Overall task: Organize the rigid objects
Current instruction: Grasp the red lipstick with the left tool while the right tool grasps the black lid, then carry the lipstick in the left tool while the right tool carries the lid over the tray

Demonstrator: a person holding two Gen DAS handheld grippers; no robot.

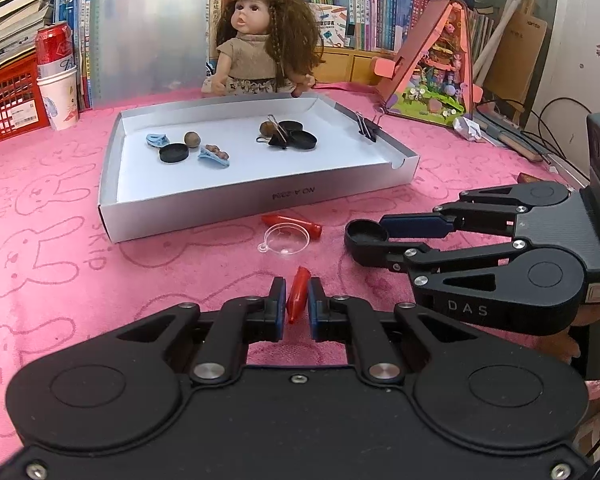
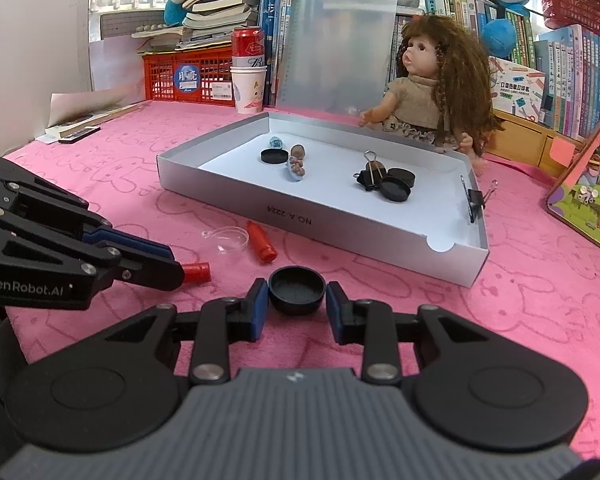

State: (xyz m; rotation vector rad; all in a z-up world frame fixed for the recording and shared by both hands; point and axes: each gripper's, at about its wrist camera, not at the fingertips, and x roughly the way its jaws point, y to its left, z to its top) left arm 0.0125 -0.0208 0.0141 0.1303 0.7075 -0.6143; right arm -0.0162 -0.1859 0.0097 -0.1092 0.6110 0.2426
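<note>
Red cap [image 1: 297, 294] clamped upright, black lid [image 2: 297, 289] gripped, silver tray [image 1: 260, 194] behind

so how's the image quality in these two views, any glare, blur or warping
Left wrist view: strong fisheye bending, the box edges curve, corners vignette dark; the frosted clipboard is washed out; the left gripper on the red piece is sharp. Right wrist view: same warping, the window top left blows out white; the right gripper and black cap stay crisp.

Tabletop [image 1: 60, 208], pink rabbit-print cloth. Directly on it: shallow grey box [image 1: 260, 196] beyond the fingers; clear plastic spoon [image 1: 285, 240] and red cap [image 1: 290, 224] between fingers and box; doll [image 1: 260, 40], paper cup [image 1: 60, 96] farther back.
</note>
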